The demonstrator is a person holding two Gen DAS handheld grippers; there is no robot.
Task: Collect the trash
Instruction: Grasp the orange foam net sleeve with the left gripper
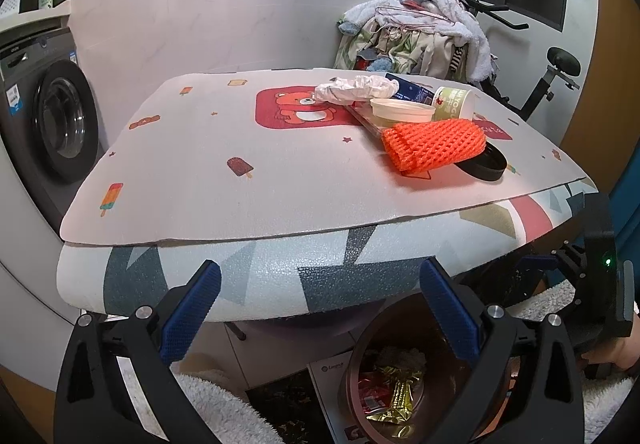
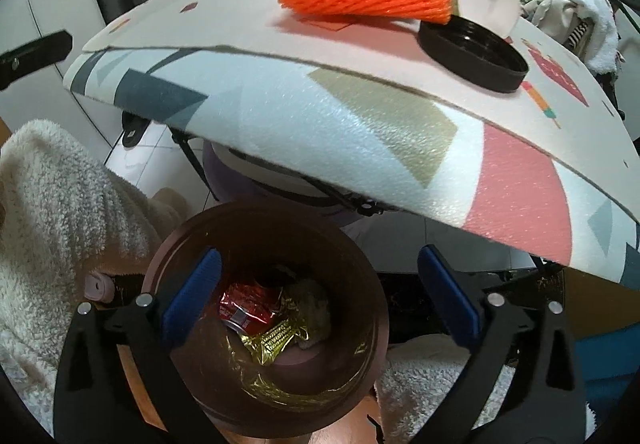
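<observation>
Now my left hand-held gripper hangs released and empty in front of the tabletop's padded edge, and my right hand-held gripper stands wide apart with nothing between its fingers, right above the brown bin. Inside the bin lie a red wrapper and a gold wrapper, so part of the trash is already collected.

What remains sits on the far right of the tabletop in a tight heap: crumpled white paper, a shallow cream tub, a tipped yogurt cup, an orange foam net and a black lid.

I judge the risk to be in that crowding. The net rests partly on the lid, so pulling either one could drag the other off the near edge and past the bin. The cup lies on its side and may roll.

A washing machine stands on the left, and a pile of laundry behind the heap; the overhanging tabletop edge partly shadows the bin.
</observation>
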